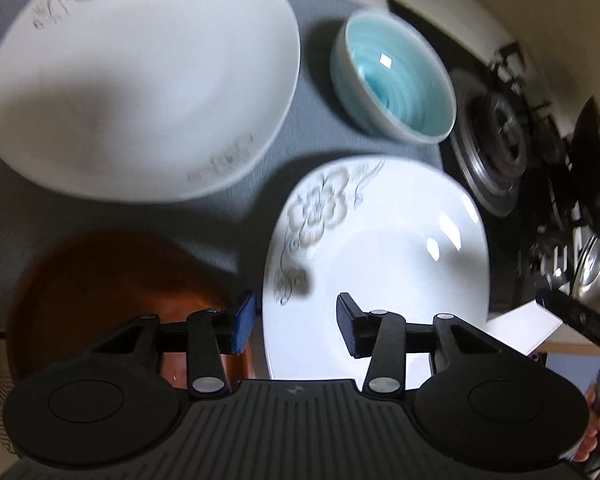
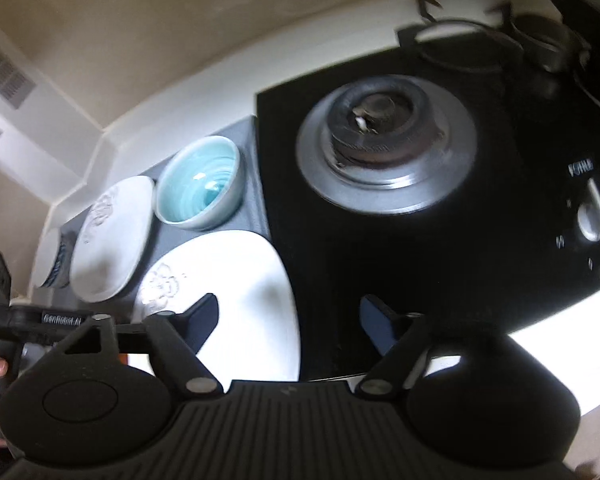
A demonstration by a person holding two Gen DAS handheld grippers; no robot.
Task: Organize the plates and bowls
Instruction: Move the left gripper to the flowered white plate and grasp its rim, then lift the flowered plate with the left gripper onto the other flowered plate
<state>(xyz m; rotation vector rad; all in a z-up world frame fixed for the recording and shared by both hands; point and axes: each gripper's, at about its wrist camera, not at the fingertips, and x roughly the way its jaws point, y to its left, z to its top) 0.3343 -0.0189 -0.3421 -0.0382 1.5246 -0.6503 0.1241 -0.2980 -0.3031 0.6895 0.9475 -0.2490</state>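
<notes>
Overhead, left gripper [image 1: 296, 324] hovers (jaws apart); flowered plate [image 1: 380, 264] below.

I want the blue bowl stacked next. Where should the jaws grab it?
Pinch the blue bowl at its rim, one jaw inside and one outside, coming from above. It stands upright and open on the grey mat, apart from both plates, and looks too wide to span.

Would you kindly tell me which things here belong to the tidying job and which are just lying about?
Job:
near flowered plate
far flowered plate
blue bowl
brown plate

Lying about:
stove burner
stove knob
grey mat
</notes>
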